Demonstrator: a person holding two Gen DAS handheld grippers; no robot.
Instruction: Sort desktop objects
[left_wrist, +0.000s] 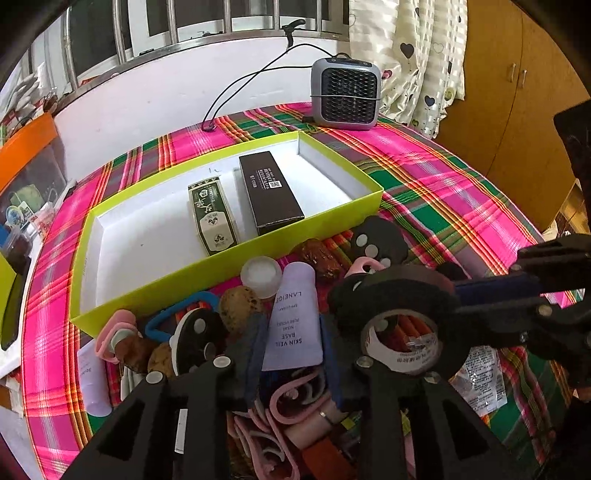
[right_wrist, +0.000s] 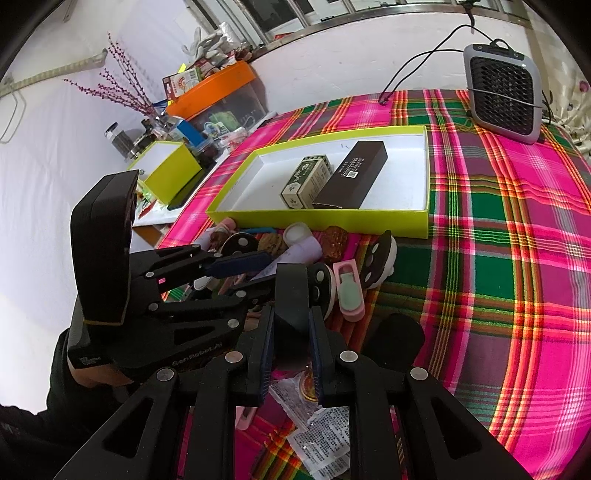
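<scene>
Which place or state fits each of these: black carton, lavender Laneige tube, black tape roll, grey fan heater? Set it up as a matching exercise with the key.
Things:
1. black carton
2. lavender Laneige tube
3. black tape roll
4. grey fan heater

Places or states:
A. clamped in the right gripper
B. lying in the yellow-green tray
C. at the table's far edge, cable attached
D. between the left gripper's open fingers

Pairs: 1-B, 2-D, 3-A, 4-C

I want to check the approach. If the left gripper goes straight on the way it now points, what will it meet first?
Most likely the lavender tube, which lies between the open fingers of the left gripper, its white cap toward the yellow-green tray. Depth is unclear; the fingers may already flank it.
</scene>
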